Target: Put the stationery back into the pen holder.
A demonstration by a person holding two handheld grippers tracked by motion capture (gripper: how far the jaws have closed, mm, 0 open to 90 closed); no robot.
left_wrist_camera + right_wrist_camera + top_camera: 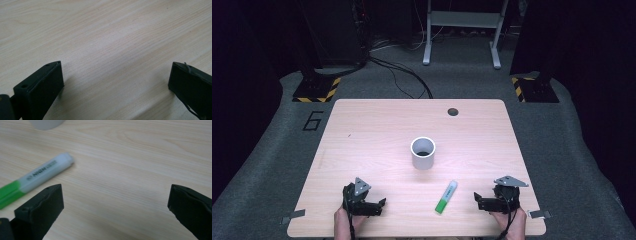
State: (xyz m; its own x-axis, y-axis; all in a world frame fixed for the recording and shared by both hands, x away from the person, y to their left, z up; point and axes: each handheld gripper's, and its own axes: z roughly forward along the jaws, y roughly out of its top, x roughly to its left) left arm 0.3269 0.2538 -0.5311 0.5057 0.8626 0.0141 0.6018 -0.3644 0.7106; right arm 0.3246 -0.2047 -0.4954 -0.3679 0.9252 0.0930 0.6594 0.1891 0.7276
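room: dark lab, grey carpet floor (272, 150), cables (402, 75) running across it behind the table, a white metal frame (462, 30) at the back, two stands with yellow-black hazard bases (317, 90) left and right, a "6" marked on the floor (313, 120) left of the table.
surface: light wood table (377, 130), round dark grommet hole (453, 111) near its far edge, tape tabs (292, 217) at the near corners.
cup: white cylinder cup (422, 153), upright, open top, about mid-table, touching nothing.
highlighter: green-and-white highlighter (446, 196) lies flat on the table, near side of the cup, between your two grippers and closer to the right one. White end points toward the cup, green end toward you. In the right gripper view it sits just beyond the left-hand jaw, apart from it.
left gripper: your left gripper (379, 204) rests low at the near left of the table, jaws pointing right toward the highlighter. Jaws spread wide, bare wood between them in the left gripper view, nothing held.
right gripper: your right gripper (477, 198) rests low at the near right, jaws pointing left toward the highlighter. Jaws spread wide, nothing between them, not touching the highlighter.
hands: your hands (343, 220) come in from the bottom edge, one on each gripper.
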